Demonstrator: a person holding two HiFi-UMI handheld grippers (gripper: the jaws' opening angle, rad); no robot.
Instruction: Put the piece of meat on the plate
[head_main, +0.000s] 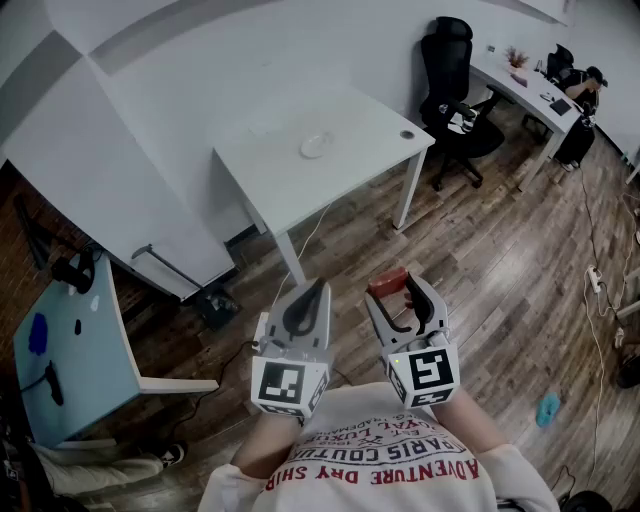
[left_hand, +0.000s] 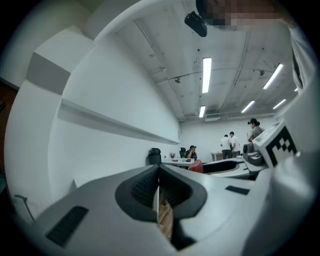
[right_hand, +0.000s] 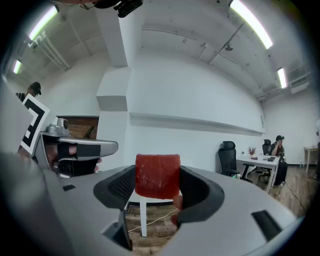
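We hold both grippers close in front of the chest, side by side and near each other, both pointing level and forward toward the white table. The wrists enter from the bottom of the head view, just below each gripper's marker cube.

Left gripper: its jaws are together, the ribbed pads meeting along a thin vertical seam in the left gripper view, with nothing between them. Its marker cube faces up toward the head camera.

Right gripper: its jaws stand wide and are clamped on the piece of meat, a red block with a flat front face. In the right gripper view both dark pads press against its left and right sides, and the block rises a little above the pad tops. In the head view the meat shows as a red patch at the jaw tips, above the wooden floor. The right marker cube is tilted slightly outward.

The plate lies on the white table, well apart from both grippers. A black office chair stands beyond the table's far right corner.
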